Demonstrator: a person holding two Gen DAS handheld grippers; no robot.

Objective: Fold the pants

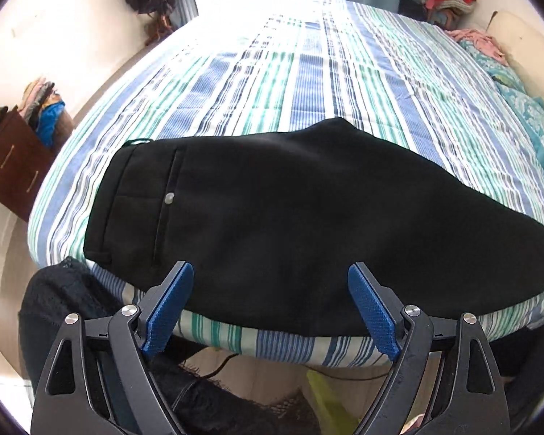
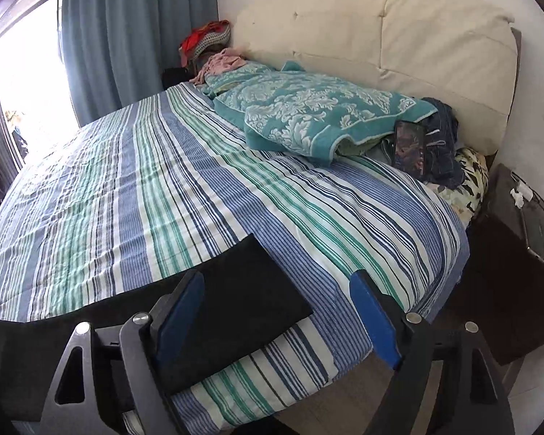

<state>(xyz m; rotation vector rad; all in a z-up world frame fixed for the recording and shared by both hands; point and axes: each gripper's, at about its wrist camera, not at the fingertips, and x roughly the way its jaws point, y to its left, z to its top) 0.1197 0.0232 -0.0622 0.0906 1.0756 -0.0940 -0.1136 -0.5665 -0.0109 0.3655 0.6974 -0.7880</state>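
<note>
Black pants (image 1: 272, 217) lie flat along the near edge of the striped bed (image 1: 290, 83), waistband and a buttoned back pocket (image 1: 169, 198) to the left, legs running off to the right. My left gripper (image 1: 271, 275) hovers open above the near edge of the pants, its blue pads apart with nothing between them. In the right wrist view the leg end of the pants (image 2: 250, 290) rests on the bed's near edge. My right gripper (image 2: 277, 284) stands open above that leg end, touching nothing.
A teal patterned blanket (image 2: 308, 116), a phone (image 2: 409, 148) and dark clothes (image 2: 442, 145) lie by the cream headboard (image 2: 380, 36). A brown drawer unit (image 1: 14, 163) stands left of the bed, a dark bedside stand (image 2: 515, 246) to the right. Clothes and a cable (image 1: 217, 366) lie on the floor.
</note>
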